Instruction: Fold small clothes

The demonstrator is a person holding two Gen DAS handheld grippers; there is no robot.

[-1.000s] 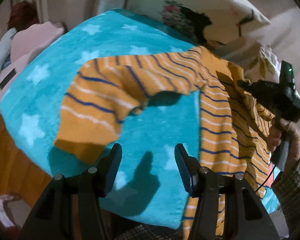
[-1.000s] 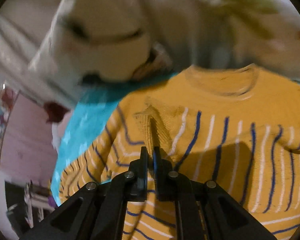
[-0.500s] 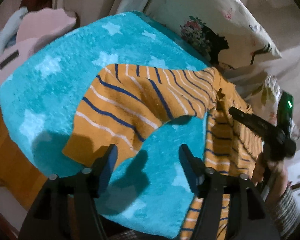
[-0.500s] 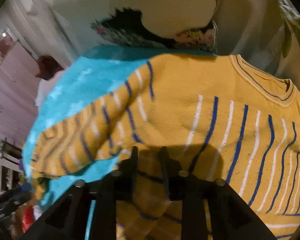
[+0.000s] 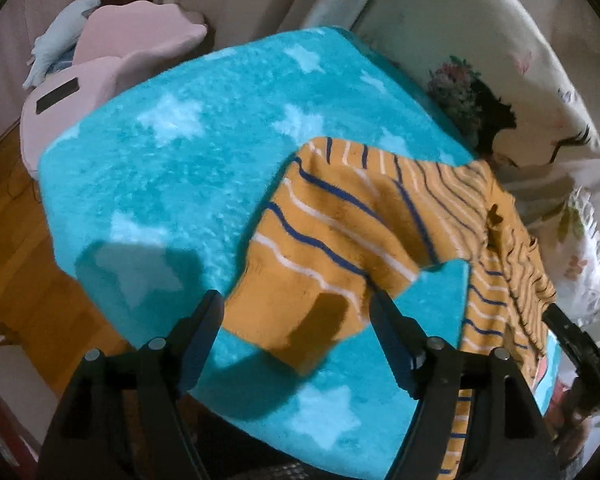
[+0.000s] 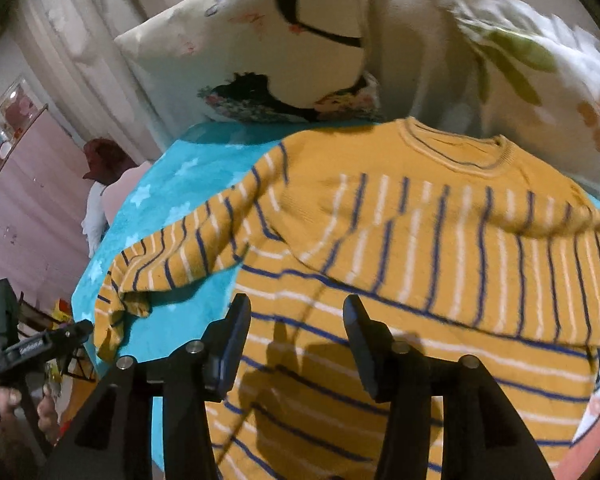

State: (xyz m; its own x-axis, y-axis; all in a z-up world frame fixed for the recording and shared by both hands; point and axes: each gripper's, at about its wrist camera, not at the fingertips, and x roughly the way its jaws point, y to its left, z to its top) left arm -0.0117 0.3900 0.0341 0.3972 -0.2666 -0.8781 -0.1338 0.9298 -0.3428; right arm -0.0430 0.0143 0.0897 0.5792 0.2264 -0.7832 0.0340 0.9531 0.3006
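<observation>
Dim warm light, hard shadows, fisheye-warped, slightly blurred

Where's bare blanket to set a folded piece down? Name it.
Bare turquoise blanket lies left of the sweater's outstretched sleeve, toward the pink cushion. A smaller strip lies between sleeve and sweater body. The pillow side is crowded.

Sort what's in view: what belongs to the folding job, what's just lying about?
Job:
- striped sweater, one sleeve folded across the body, other sleeve still spread out
- left gripper, open over that sleeve's cuff
- right gripper, open over the body
- turquoise star blanket, the work surface

Lying about:
- printed pillow
- leaf-print pillow
- pink cushion
</observation>
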